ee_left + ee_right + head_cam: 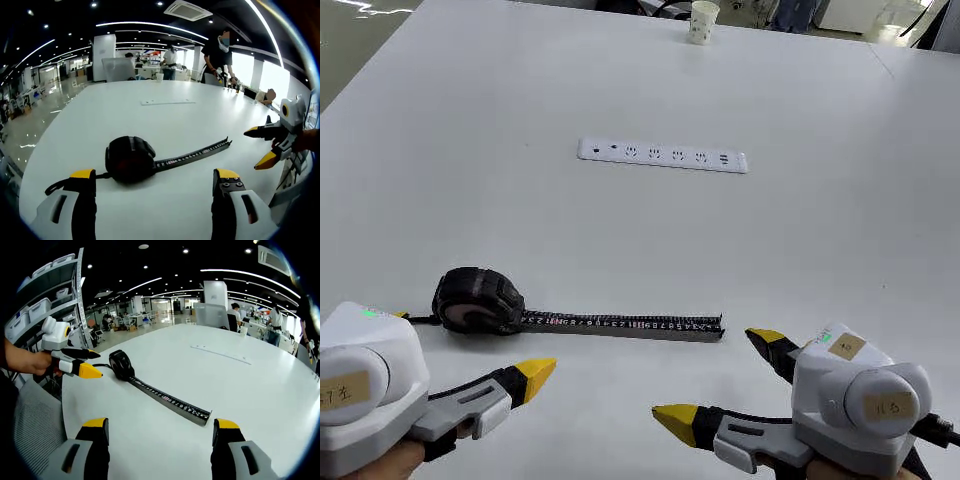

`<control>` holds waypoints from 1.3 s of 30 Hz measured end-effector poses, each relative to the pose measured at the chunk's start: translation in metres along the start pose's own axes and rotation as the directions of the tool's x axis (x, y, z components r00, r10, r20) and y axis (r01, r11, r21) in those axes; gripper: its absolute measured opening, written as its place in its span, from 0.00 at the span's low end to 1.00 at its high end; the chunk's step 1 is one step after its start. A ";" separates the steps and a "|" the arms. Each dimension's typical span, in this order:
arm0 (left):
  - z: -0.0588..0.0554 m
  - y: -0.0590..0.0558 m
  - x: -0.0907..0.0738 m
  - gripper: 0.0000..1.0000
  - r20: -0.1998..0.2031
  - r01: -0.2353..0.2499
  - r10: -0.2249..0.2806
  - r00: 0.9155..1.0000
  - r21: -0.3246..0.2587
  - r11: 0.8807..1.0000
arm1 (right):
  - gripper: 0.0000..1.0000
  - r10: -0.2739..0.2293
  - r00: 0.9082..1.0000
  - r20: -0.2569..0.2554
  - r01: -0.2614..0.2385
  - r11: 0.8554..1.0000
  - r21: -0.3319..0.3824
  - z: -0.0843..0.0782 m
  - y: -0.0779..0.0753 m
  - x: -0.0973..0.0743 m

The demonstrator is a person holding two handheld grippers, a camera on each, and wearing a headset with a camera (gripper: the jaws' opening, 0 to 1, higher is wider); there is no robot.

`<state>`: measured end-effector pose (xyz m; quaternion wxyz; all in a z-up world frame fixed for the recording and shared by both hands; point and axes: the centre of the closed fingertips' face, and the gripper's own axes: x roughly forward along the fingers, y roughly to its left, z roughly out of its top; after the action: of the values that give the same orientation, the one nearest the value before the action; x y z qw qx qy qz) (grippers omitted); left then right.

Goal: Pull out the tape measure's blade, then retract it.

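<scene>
A black tape measure (pixel 478 300) lies on the white table (pixel 640 230) with its blade (pixel 620 324) pulled out flat to the right. My left gripper (pixel 470 343) sits just in front of the case, open, with nothing between its fingers. My right gripper (pixel 718 376) is open too, close to the blade's hooked end. In the left gripper view the case (pixel 129 157) lies just beyond my open left gripper (pixel 155 175), and the right gripper (pixel 270 145) shows at the right. In the right gripper view the blade (pixel 167 399) ends just ahead of my open right gripper (pixel 160 423).
A white power strip (pixel 662 155) lies mid-table beyond the tape. A paper cup (pixel 703 22) stands at the far edge. People (pixel 222 55) stand past the table's far side. Shelving with bins (pixel 45 305) is off to the left.
</scene>
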<state>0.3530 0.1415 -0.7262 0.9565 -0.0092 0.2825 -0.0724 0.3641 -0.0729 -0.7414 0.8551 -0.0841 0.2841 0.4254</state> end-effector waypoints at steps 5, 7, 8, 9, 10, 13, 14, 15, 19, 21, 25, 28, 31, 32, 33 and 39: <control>0.000 0.004 0.005 0.92 -0.007 -0.015 0.015 1.000 -0.016 1.000 | 0.82 0.011 1.000 -0.016 -0.012 1.000 -0.017 -0.002 -0.003 0.002; 0.001 0.005 0.007 0.92 -0.006 -0.017 0.017 1.000 -0.019 1.000 | 0.80 0.020 1.000 -0.020 -0.020 1.000 -0.024 -0.002 -0.005 0.004; 0.001 0.006 0.008 0.92 -0.008 -0.020 0.020 1.000 -0.020 1.000 | 0.79 0.020 1.000 -0.023 -0.020 0.999 -0.026 -0.002 -0.006 0.004; 0.000 0.006 0.009 0.91 -0.011 -0.023 0.023 1.000 -0.020 1.000 | 0.78 0.022 0.999 -0.027 -0.023 0.999 -0.030 -0.003 -0.007 0.005; 0.000 0.006 0.009 0.91 -0.011 -0.023 0.023 1.000 -0.021 1.000 | 0.78 0.024 0.999 -0.028 -0.024 0.999 -0.031 -0.003 -0.007 0.005; 0.001 0.009 0.011 0.90 -0.016 -0.029 0.029 0.999 -0.027 0.999 | 0.75 0.028 0.999 -0.042 -0.030 0.998 -0.052 -0.004 -0.010 0.007; 0.002 0.010 0.012 0.90 -0.015 -0.032 0.031 0.999 -0.031 0.999 | 0.74 0.027 0.999 -0.045 -0.030 0.997 -0.064 -0.004 -0.011 0.007; 0.002 0.010 0.013 0.90 -0.014 -0.033 0.032 0.999 -0.035 0.999 | 0.73 0.025 0.999 -0.046 -0.028 0.997 -0.072 -0.003 -0.012 0.007; 0.005 0.015 0.018 0.89 -0.014 -0.039 0.038 0.999 -0.046 0.998 | 0.70 0.029 0.998 -0.049 -0.033 0.995 -0.089 -0.002 -0.017 0.010; 0.006 0.016 0.020 0.89 -0.015 -0.042 0.041 0.999 -0.052 0.998 | 0.69 0.031 0.998 -0.059 -0.037 0.994 -0.103 -0.003 -0.020 0.013; 0.008 0.018 0.025 0.88 -0.017 -0.048 0.047 0.999 -0.050 0.998 | 0.67 0.033 0.998 -0.062 -0.040 0.992 -0.120 -0.002 -0.025 0.015; 0.009 0.020 0.028 0.87 -0.020 -0.054 0.053 0.998 -0.051 0.997 | 0.64 0.037 0.997 -0.069 -0.046 0.990 -0.135 -0.001 -0.030 0.017; 0.010 0.022 0.031 0.86 -0.026 -0.061 0.060 0.998 -0.056 0.997 | 0.61 0.044 0.995 -0.086 -0.057 0.986 -0.156 -0.002 -0.034 0.019; 0.010 0.023 0.032 0.86 -0.027 -0.065 0.063 0.998 -0.057 0.996 | 0.61 0.048 0.995 -0.089 -0.062 0.985 -0.162 -0.002 -0.035 0.020; 0.010 0.024 0.032 0.85 -0.029 -0.069 0.067 0.997 -0.056 0.996 | 0.60 0.049 0.994 -0.094 -0.065 0.984 -0.167 -0.003 -0.037 0.021; 0.012 0.026 0.040 0.83 -0.036 -0.076 0.073 0.997 -0.061 0.995 | 0.55 0.062 0.991 -0.122 -0.086 0.976 -0.202 -0.003 -0.045 0.025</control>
<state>0.3963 0.1609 -0.7394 0.9528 -0.0270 0.3011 -0.0280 0.4095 -0.0849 -0.7623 0.8076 -0.1861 0.2902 0.4784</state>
